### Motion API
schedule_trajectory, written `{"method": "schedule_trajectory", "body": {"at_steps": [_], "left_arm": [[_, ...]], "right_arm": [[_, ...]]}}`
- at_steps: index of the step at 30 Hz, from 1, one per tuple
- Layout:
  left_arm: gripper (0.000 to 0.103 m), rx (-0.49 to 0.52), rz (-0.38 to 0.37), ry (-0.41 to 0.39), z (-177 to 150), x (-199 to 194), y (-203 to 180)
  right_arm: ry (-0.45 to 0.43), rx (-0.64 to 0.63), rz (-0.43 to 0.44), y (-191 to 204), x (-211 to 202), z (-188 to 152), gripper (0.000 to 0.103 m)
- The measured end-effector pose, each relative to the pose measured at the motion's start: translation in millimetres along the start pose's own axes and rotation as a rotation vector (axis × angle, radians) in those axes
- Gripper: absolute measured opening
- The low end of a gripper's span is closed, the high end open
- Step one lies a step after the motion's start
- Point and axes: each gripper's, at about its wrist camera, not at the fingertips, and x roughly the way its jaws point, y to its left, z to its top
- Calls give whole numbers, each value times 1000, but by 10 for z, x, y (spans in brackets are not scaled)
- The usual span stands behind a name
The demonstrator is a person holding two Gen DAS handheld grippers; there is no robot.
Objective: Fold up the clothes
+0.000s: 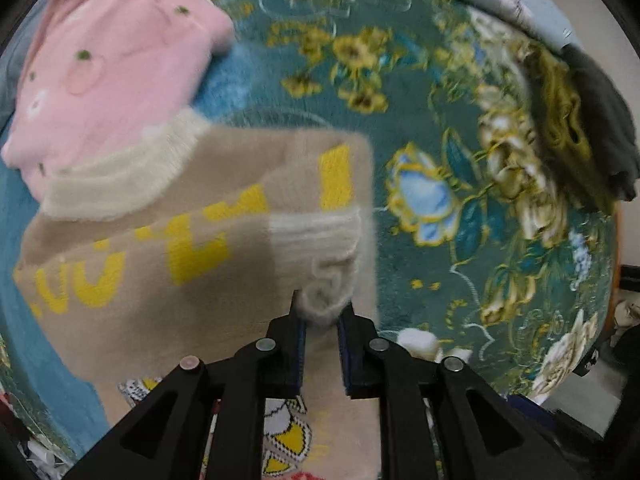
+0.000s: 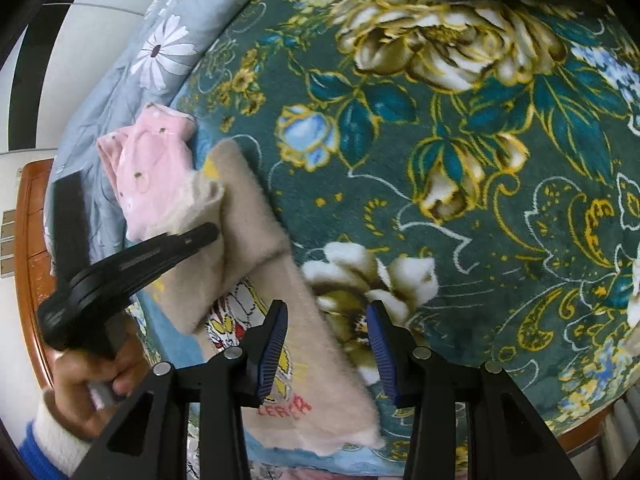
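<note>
A beige sweater with yellow letters and cream cuffs lies on a green floral blanket. My left gripper is shut on the sweater's cream cuff and holds the sleeve folded over the body. In the right wrist view the same sweater lies at the left, with the left gripper above it. My right gripper is open and empty, its jaws over the sweater's right edge.
A folded pink garment lies beside the sweater's far end, also in the right wrist view. A dark garment sits at the blanket's far right. A grey daisy-print sheet and a wooden bed frame border the blanket.
</note>
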Motion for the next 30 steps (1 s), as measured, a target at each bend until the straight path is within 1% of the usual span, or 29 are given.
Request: {"method": "schedule_trajectory", "body": {"at_steps": [1, 2, 4, 5, 7, 9, 10, 11, 13, 14, 16, 17, 20, 24, 30], "left_arm": [[27, -6, 1, 13, 8, 43, 0], [30, -15, -12, 22, 7, 58, 9], [40, -29, -49, 22, -13, 2, 37], [41, -32, -92, 12, -46, -87, 73], [45, -35, -133, -28, -131, -282, 179], [51, -75, -150, -92, -275, -499, 419], [52, -106, -154, -124, -360, -605, 564], [52, -162, -150, -155, -502, -705, 793], [52, -251, -107, -171, -762, -743, 1183], [52, -295, -84, -178, -894, -759, 1378], [52, -373, -32, -155, -1203, -664, 1746], [52, -424, -6, -124, -1410, -573, 1968], [51, -507, 33, -64, -1858, -327, 2342], [52, -534, 42, -15, -2230, -67, 2555], [52, -521, -10, 57, -2492, 330, 2570]], "right_arm": [[-1, 3, -3, -20, -5, -2, 45], [-3, 5, -8, -36, -14, -5, 45], [-10, 5, -15, -50, -42, -12, 45], [-14, 2, -16, -53, -57, -17, 45], [-12, -6, -15, -43, -60, -30, 45], [4, -19, -12, -6, -18, -63, 45], [14, -27, -12, 19, 15, -85, 45], [30, -40, -12, 55, 82, -126, 45], [70, -57, -18, 103, 242, -221, 50], [89, -65, -21, 126, 320, -269, 51], [134, -78, -38, 144, 507, -398, 51], [159, -84, -51, 147, 615, -473, 51], [214, -79, -99, 87, 871, -670, 51], [256, -73, -151, -30, 1083, -857, 51], [270, -76, -175, -38, 1250, -971, 50]]}}
